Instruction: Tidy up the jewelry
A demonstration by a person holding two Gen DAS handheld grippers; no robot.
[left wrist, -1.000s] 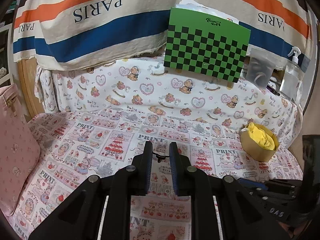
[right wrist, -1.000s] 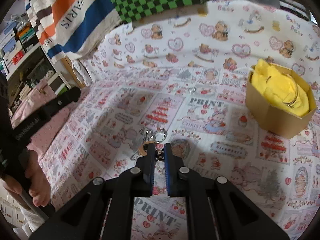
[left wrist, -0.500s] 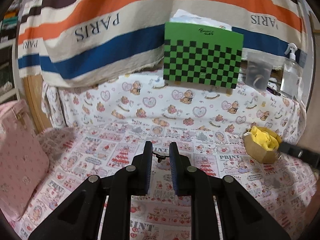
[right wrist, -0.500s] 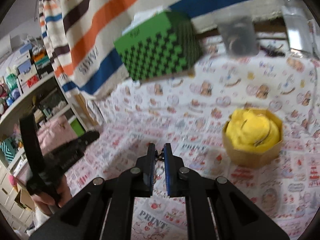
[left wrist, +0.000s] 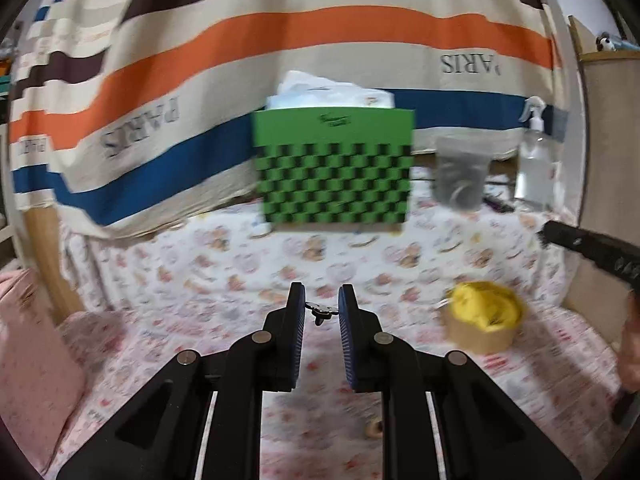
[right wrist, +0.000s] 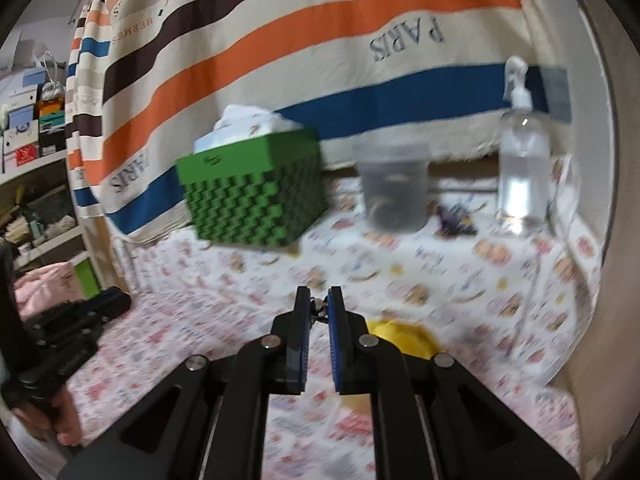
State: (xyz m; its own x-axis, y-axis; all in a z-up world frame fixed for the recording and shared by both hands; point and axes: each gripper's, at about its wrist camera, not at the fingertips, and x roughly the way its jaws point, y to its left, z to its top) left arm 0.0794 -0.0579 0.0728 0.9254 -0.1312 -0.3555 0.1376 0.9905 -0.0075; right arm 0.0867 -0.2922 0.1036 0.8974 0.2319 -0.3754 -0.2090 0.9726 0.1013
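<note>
Right wrist view: my right tongs (right wrist: 319,307), lifted off the bench since a second ago, pinch what looks like a blurred earring (right wrist: 317,304) above the yellow-lined box (right wrist: 404,336); left tongs (left wrist: 319,308) grip a small clasp (left wrist: 320,310).

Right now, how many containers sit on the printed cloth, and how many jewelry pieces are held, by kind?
Boxes: 2, green checkered box, tan box
Clear cup: 1
Spray bottle: 1
Jewelry pieces: 2, left-held piece in left gripper, right-held piece in right gripper
Total: 6
</note>
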